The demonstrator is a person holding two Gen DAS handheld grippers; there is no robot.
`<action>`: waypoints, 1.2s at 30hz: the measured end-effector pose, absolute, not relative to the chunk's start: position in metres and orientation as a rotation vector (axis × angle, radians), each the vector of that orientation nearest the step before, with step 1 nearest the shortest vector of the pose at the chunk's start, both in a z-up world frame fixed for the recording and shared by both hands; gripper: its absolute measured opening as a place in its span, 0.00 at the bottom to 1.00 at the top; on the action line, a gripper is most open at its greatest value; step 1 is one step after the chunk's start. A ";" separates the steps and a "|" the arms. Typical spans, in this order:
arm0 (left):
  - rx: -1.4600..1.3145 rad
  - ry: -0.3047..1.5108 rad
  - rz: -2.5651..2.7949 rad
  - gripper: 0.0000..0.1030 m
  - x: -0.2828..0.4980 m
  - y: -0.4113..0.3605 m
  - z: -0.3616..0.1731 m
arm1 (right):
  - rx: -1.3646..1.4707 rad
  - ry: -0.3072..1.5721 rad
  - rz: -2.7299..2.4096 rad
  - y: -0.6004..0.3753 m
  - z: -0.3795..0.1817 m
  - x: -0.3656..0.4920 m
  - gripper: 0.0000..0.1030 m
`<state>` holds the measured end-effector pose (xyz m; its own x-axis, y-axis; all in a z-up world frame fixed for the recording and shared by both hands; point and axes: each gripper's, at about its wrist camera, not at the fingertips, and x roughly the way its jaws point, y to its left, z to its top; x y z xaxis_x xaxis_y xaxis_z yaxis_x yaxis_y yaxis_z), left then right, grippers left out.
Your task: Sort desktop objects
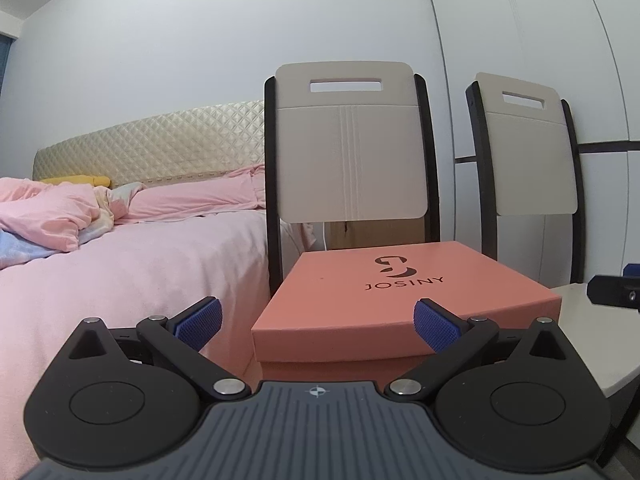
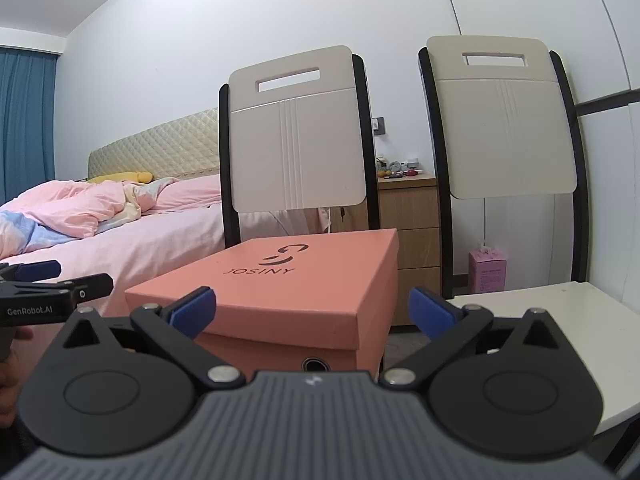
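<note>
A salmon-pink shoe box (image 1: 400, 292) with a dark JOSINY logo on its closed lid stands in front of the left chair's backrest (image 1: 348, 140). What it rests on is hidden. My left gripper (image 1: 318, 320) is open just before the box's near edge, its blue pads apart and empty. In the right wrist view the same box (image 2: 288, 284) fills the middle, and my right gripper (image 2: 312, 312) is open wide at its near right corner, holding nothing. The left gripper (image 2: 86, 274) also shows at that view's left edge. One of my right gripper's fingers (image 1: 612, 294) pokes in at the far right.
A bed with pink bedding (image 2: 120, 240) lies to the left. A second chair (image 2: 504, 120) stands on the right with a white surface (image 2: 540, 320) before it. Behind are a wooden nightstand (image 2: 408, 232), a small pink carton (image 2: 488, 270) on the floor and a blue curtain (image 2: 24, 120).
</note>
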<state>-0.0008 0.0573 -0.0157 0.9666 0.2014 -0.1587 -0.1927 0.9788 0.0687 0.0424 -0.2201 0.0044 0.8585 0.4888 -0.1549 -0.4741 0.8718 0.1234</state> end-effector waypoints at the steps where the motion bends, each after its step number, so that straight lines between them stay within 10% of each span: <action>1: 0.049 0.166 0.202 1.00 -0.001 0.058 -0.016 | 0.081 0.186 0.505 -0.219 0.003 0.042 1.00; 36: 0.045 0.177 0.219 1.00 0.000 0.061 -0.020 | 0.065 0.188 0.479 -0.214 -0.001 0.040 1.00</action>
